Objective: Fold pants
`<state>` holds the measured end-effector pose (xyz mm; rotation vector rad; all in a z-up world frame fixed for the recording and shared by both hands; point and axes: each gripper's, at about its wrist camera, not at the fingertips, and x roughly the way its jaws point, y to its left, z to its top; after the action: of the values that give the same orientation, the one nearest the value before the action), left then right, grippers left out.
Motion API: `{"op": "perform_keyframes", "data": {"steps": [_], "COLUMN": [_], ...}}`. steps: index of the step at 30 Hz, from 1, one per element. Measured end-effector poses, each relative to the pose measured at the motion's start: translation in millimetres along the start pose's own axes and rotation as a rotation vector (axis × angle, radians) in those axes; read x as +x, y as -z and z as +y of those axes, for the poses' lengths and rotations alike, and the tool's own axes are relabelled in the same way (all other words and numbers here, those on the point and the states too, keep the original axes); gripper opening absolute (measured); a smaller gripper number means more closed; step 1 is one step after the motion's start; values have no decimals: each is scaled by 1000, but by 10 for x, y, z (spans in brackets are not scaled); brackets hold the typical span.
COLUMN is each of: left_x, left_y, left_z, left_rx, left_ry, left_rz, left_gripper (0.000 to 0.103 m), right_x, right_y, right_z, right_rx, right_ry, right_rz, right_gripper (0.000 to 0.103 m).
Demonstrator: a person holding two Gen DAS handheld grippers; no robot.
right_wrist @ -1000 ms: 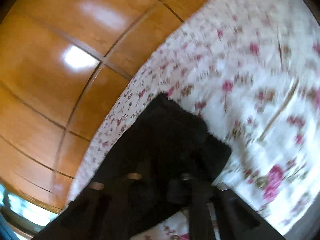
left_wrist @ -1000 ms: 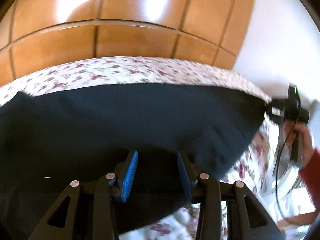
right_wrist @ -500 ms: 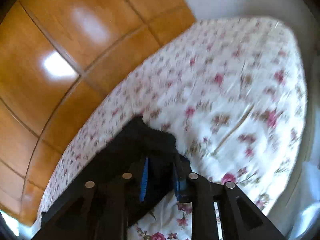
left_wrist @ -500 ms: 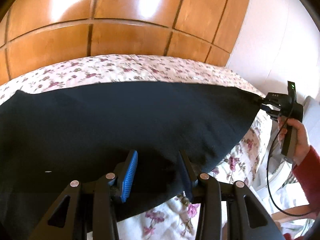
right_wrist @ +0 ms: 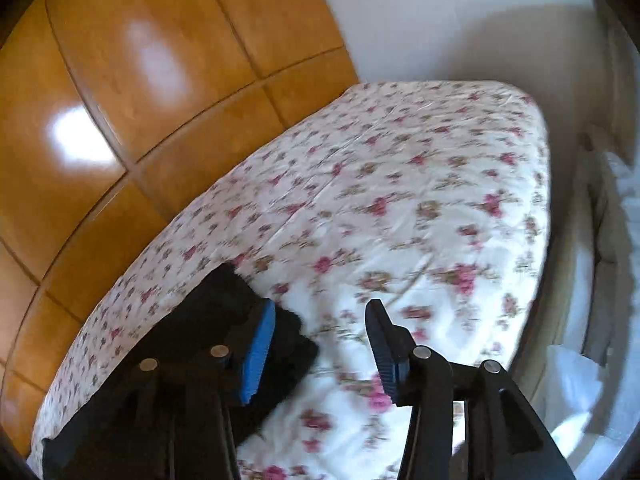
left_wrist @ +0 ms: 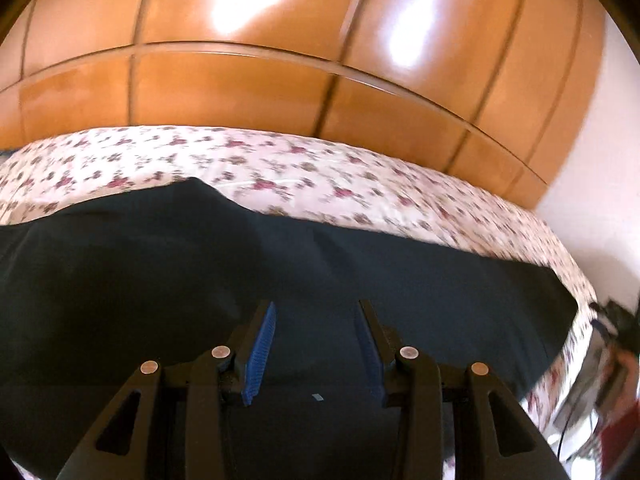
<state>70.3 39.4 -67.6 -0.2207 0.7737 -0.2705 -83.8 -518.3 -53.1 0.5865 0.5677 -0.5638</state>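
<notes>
The dark pants [left_wrist: 304, 280] lie spread flat across the bed [left_wrist: 280, 168], which is covered by a white sheet printed with small pink flowers; in the left wrist view the cloth runs as a broad band from the left edge to a squared end near the bed's right edge, with one raised peak along its far side. The left claw [left_wrist: 316, 320] hangs above the pants with its blue-padded fingers [left_wrist: 260, 352] standing about half apart; whether the pads touch the cloth I cannot tell, and nothing is pinched between them. The right claw [right_wrist: 320, 328] is over the end of the pants [right_wrist: 224, 312] at the bed's near side; its jaws have just been opening and now stand well apart; the left pad [right_wrist: 260, 352] sits against the bunched dark end of the cloth, while the gap between the pads shows mostly flowered sheet [right_wrist: 400, 200], so the cloth is not gripped. A glossy wooden wardrobe [left_wrist: 280, 80] stands behind the bed, and a white wall [right_wrist: 460, 20] meets it at the corner. At the far right of the left wrist view a blurred hand [left_wrist: 618, 364] in a red sleeve is just visible; no container is in view.
</notes>
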Motion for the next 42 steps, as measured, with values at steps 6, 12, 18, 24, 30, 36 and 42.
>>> {"op": "perform_keyframes", "data": {"steps": [6,12,18,24,30,36,42], "left_x": [329,702,991,1032,739,292,238], "left_y": [-287,-567,-626,-669,-591,-219,122], "left_z": [-83,196,466,651,667,485,140], "left_rx": [60,40,97,7,-71,-164,-76], "left_ry": [-106,-238,-242,-191,-172,-66,-60], "left_rz": [43,129,127,109,67,-31,-6], "left_gripper": [41,41,50,65,62,63,63], "right_x": [-38,382,861,851,478,60,133], "right_y": [160,440,431,439,318,252,394], "right_z": [630,1410,1292,1171,869,312,-22], "right_rx": [-261,-557,-472,-400,-228,-100,53], "right_ry": [-173,-211,-120,-141,-199,-137,-171], "right_rz": [16,123,199,153,98,45,160], "right_gripper": [40,26,14,9,21,47,47]}}
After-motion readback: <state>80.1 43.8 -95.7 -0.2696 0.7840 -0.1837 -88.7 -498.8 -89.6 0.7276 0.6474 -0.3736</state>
